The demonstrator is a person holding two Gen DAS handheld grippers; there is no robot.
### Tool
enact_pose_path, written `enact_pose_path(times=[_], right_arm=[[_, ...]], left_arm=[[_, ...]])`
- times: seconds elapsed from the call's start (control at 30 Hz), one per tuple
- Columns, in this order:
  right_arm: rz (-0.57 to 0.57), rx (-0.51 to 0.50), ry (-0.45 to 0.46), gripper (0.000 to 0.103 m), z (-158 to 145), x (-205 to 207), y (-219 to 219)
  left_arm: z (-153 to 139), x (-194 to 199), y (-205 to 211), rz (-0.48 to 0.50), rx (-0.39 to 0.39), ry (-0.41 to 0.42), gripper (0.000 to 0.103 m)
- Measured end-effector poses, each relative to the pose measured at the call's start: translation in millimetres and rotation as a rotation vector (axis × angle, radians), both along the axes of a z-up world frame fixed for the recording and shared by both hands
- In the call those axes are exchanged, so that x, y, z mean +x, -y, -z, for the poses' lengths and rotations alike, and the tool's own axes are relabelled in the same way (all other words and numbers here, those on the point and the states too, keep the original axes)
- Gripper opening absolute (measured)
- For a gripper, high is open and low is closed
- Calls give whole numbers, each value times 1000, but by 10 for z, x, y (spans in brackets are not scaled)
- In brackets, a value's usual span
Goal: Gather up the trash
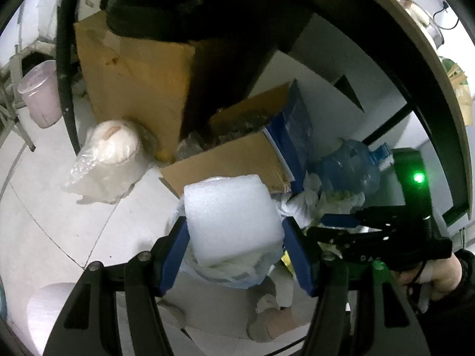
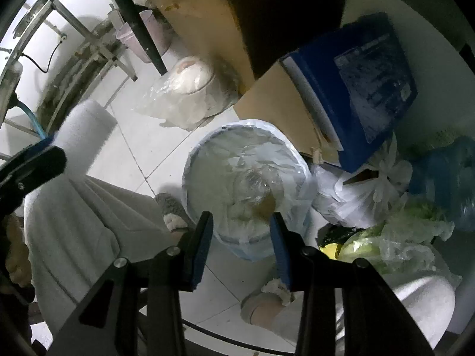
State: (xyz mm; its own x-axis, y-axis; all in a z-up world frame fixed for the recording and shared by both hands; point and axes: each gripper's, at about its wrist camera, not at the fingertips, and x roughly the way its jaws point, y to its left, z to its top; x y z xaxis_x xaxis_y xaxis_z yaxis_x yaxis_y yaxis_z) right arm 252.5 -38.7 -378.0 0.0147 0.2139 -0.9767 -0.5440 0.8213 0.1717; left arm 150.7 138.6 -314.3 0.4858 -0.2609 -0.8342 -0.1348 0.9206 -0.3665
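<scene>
Left gripper, seen from the left wrist, pinches one white foam block between its two blue pads, the block's long axis running across from pad to pad; this view hides the bin beneath it, showing only a bit of liner. It does show the right gripper at the right edge, over the tied white bags, and one blue water jug. Two cardboard boxes stand behind, the large box and the blue-sided box. From the right wrist, the right gripper is spread and empty, pointing steeply down over the one lined trash bin, whose open mouth faces up on the tiled floor. Crumpled clear plastic lies inside it. At the left edge, the foam block appears beside the left gripper's arm.
</scene>
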Motion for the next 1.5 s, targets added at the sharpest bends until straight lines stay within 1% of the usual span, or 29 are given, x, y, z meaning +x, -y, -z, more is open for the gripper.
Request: enact_pose_path(times=[0.2,0.37,0.47,0.53,0.6,0.73,1.0,1.2,1.5], right_arm=[[53,5,4,37,-24,-15,285],[96,22,13,37,-109,-23,540],[124,35,23,37,-171,4,688],[140,44,30,37,-209,20,776],[153,52,36,37,-240,25,844],[191,68,38,37,-285,20,975],[205,101,59,37,-436,-85,1058],[193,129,87,37,-602,-228,1083],[173,163,135,37,-866,-415,1118]], left_arm=[[60,143,249,44,3,-24,64],[64,306,491,72,26,-36,65],[122,408,598,73,33,-71,67],[184,469,644,65,20,-113,69],[184,489,669,55,20,-119,71],[76,468,740,82,28,-102,71],[-161,311,780,90,58,-77,71],[-423,164,860,99,104,-33,71],[-717,-48,962,99,117,29,71]])
